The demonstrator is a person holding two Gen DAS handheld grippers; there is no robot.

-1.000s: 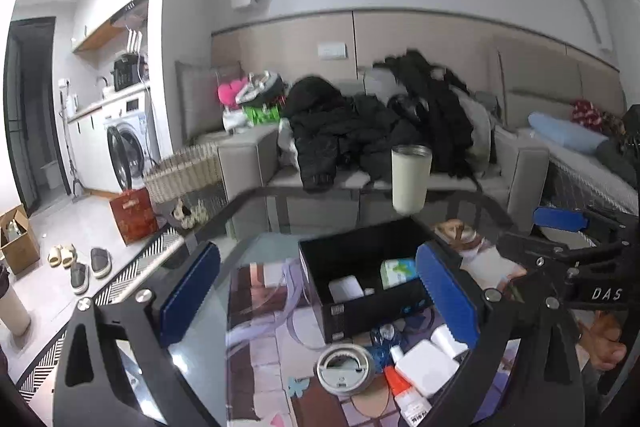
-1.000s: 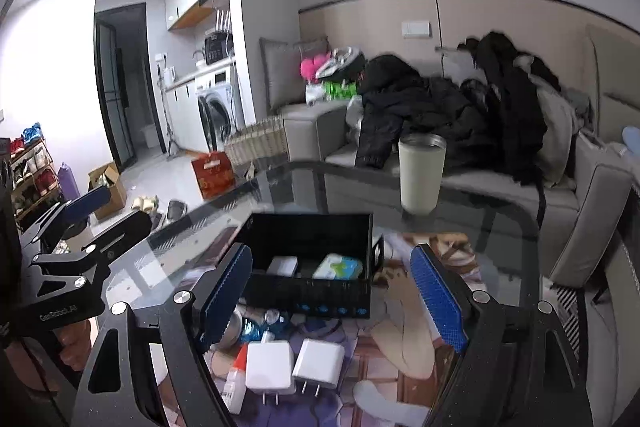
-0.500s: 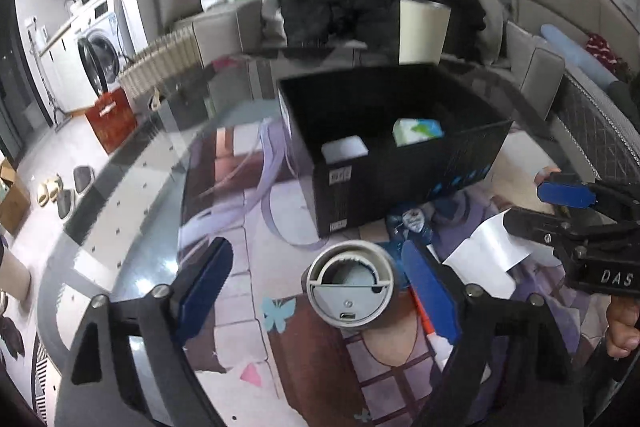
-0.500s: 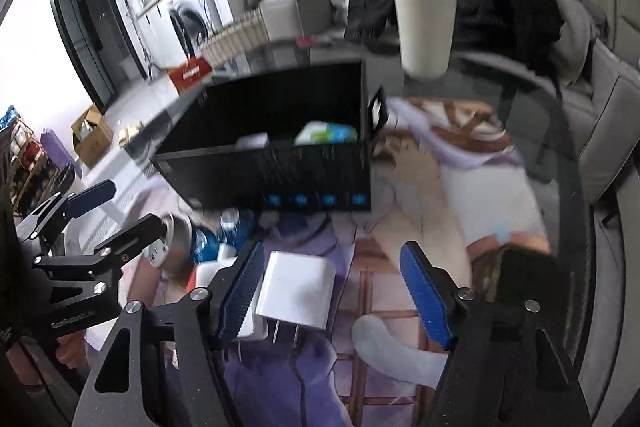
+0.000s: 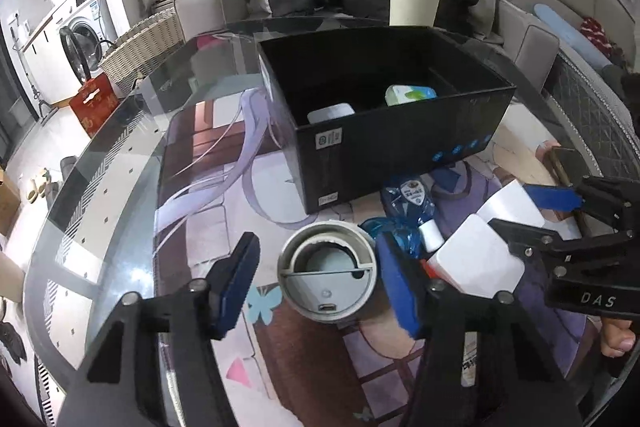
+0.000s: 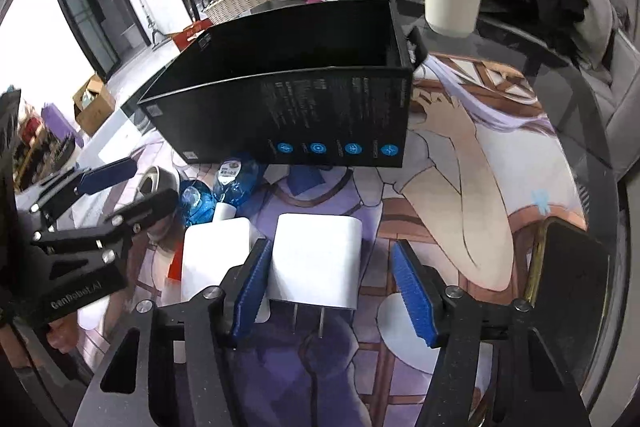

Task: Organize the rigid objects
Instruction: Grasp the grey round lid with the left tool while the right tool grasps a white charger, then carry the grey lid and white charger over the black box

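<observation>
Handling notes. Left hand-held gripper (image 5: 316, 285): jaws apart, straddling a round grey lid (image 5: 328, 277) lying flat on the counter (image 5: 120, 187), near side of the black box (image 5: 384, 123). Lid looks like rigid, light plastic with a smooth rim; judged best taken across its width, low on the rim, or it may skate on the glass. Right hand-held gripper (image 6: 334, 291): jaws apart around a white charger (image 6: 316, 261), left pad touching or just beside it, right pad clear. Charger is hard, glossy, probably slippery; grip the flat sides, away from the prongs.
</observation>
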